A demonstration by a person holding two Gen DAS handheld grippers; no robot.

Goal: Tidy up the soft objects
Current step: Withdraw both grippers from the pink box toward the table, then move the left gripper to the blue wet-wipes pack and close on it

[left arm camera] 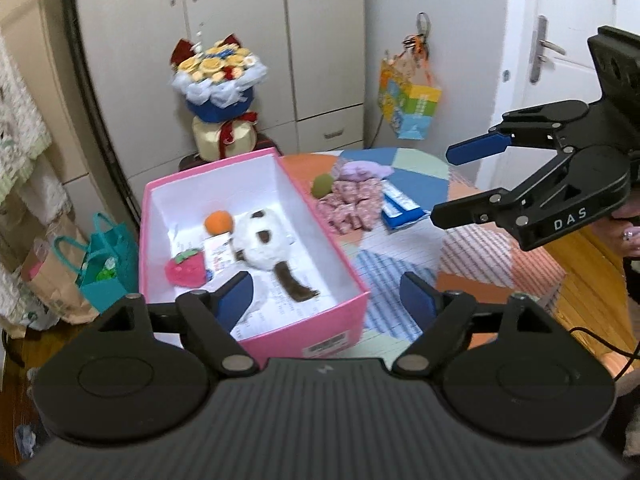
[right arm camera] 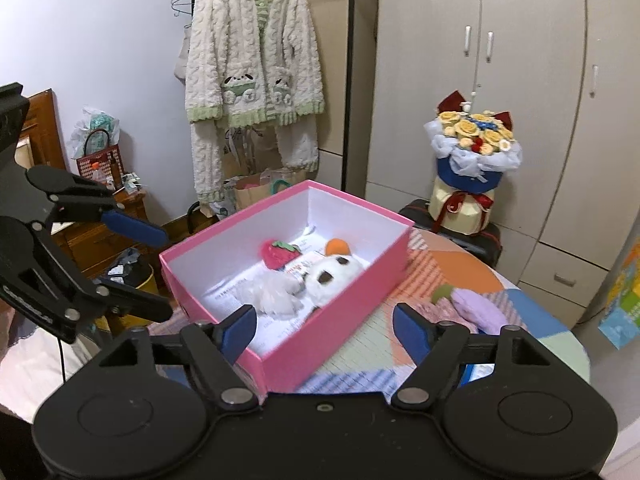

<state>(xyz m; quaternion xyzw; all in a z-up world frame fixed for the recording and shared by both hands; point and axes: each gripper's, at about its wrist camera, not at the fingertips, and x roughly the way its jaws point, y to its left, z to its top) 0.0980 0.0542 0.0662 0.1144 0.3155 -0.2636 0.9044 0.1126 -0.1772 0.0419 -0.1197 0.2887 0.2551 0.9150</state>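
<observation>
- Left gripper (left arm camera: 328, 294): jaws spread wide, nothing between the blue pads; it hovers over the near corner of the pink box (left arm camera: 256, 336)
- Right gripper (right arm camera: 324, 326): jaws likewise parted and empty, poised above the box's near wall, with the left gripper off to its left at the frame edge
- Box contents, ahead of both tools: white plush toy (left arm camera: 260, 246) with brown patches lying on printed paper; orange ball (left arm camera: 219, 222) just beyond it; red strawberry plush (left arm camera: 185, 269) beside it, toward the left wall in the left wrist view
- Outside the box, ahead and right of the left gripper, on the patchwork table cover (left arm camera: 472, 256): green ball (left arm camera: 322, 185), pink patterned cloth (left arm camera: 354, 206), lilac cloth (left arm camera: 366, 170) on top of it
- Background: flower bouquet (right arm camera: 474, 148) by the wardrobe (right arm camera: 520, 60)
</observation>
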